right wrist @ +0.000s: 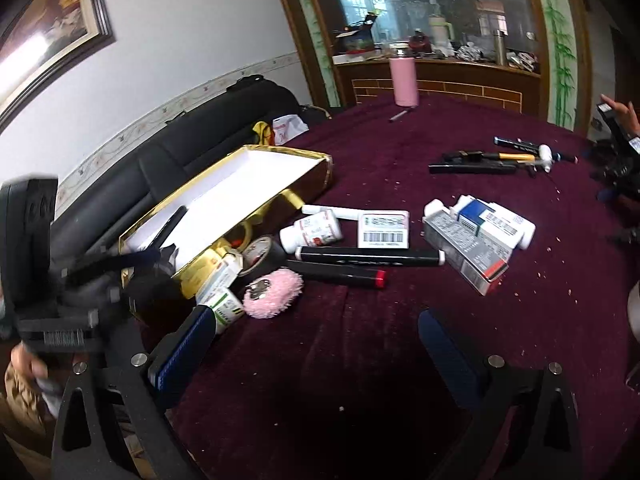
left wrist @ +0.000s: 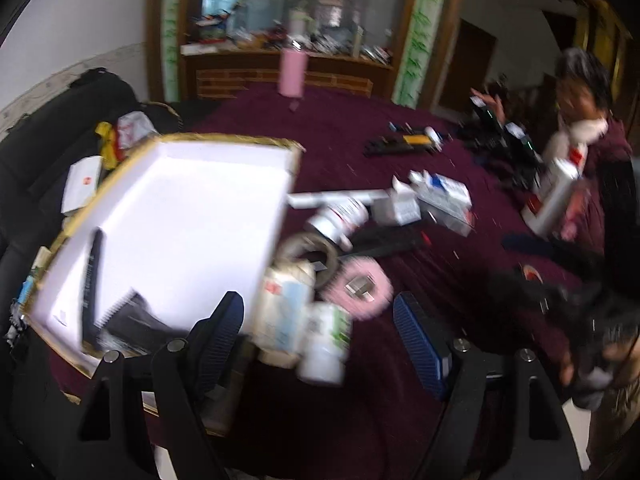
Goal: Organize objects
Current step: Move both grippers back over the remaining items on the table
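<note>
Both sets of fingers stand wide apart and hold nothing; the left gripper (left wrist: 320, 320) hangs over the near corner of the gold-edged box (left wrist: 256, 142), the right gripper (right wrist: 316, 336) over bare cloth of the worktop (right wrist: 400, 380). The things to sort lie heaped just beside the box: a green-labelled bottle (right wrist: 226, 308), a pink fluffy puff (right wrist: 272, 290), a tape roll (right wrist: 260, 254), a black marker (right wrist: 370, 258) and cartons. The left view is smeared, so I judge the hand hasty; a quick closing there could catch the box wall rather than a bottle, or shove the round bottle rolling off the edge; the marker could roll too.
</note>
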Action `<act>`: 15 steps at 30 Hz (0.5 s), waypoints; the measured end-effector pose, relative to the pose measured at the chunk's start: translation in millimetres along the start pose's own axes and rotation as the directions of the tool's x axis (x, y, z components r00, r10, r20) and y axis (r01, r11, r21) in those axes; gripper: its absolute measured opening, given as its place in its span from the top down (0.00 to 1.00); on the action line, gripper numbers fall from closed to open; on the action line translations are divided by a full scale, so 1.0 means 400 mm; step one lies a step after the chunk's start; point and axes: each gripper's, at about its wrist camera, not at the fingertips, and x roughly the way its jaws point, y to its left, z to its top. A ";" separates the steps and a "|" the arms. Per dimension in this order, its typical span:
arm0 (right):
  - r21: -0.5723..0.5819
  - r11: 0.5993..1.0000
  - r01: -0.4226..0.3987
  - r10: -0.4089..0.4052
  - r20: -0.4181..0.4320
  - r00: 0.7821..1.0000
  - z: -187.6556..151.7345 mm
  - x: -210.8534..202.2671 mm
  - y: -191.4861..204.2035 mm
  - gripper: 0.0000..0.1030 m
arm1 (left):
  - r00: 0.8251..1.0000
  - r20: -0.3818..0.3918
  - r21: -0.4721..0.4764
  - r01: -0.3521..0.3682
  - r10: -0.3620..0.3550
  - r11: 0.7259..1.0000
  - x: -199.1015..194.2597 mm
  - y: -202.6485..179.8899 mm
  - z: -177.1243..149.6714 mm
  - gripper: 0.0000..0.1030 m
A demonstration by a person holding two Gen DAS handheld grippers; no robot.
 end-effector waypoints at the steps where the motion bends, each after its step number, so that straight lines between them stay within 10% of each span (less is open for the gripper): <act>1: 0.006 1.000 0.001 -0.001 0.000 1.000 0.000 0.000 -0.004 0.00 | 1.000 -0.015 0.009 0.005 -0.005 1.000 0.009 -0.011 -0.009 0.25; 15: 0.014 1.000 -0.011 0.011 -0.008 1.000 -0.012 0.012 -0.007 0.00 | 0.994 -0.088 0.100 -0.054 0.062 0.994 0.107 -0.063 -0.074 0.25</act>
